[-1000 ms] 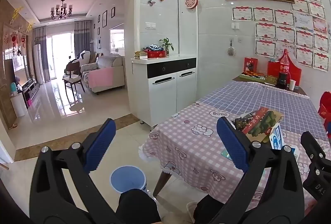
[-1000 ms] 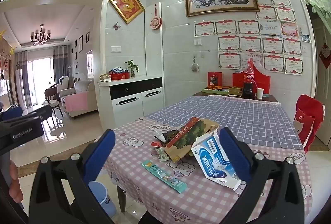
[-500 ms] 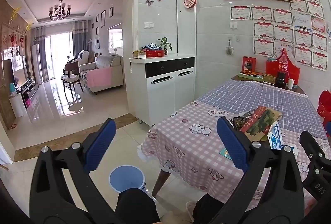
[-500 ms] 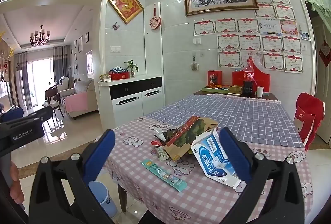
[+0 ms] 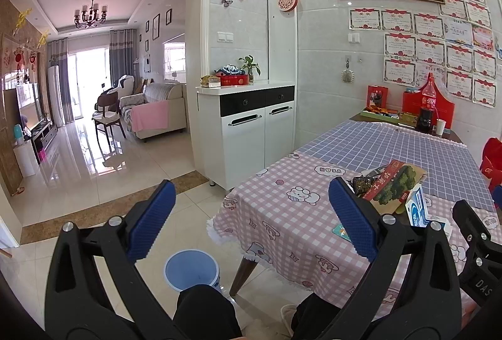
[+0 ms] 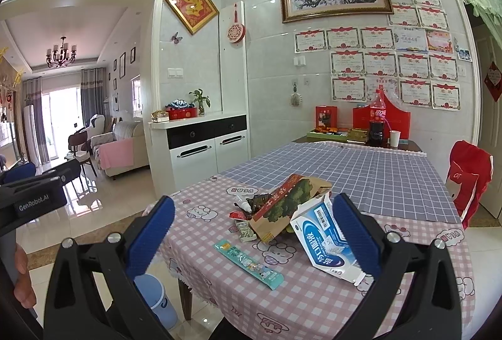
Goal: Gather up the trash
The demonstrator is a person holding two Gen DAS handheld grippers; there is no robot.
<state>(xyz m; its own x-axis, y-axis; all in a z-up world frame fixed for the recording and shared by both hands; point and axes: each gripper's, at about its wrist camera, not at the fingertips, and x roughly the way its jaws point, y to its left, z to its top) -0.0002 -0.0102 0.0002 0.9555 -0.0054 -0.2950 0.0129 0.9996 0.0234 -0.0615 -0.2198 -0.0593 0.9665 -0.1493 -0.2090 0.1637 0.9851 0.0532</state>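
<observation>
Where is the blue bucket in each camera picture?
Left wrist view: the blue bucket sits on the floor at bottom centre, between the open fingers, beside the table leg.
Right wrist view: bucket at bottom left, partly hidden behind the left finger.
Shared landmark: the pink checked tablecloth corner above it.

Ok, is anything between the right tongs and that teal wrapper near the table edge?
Nothing visible. The right tongs are open and empty above the table; the teal wrapper lies flat by itself on the pink cloth, clear of the white-blue box.
</observation>
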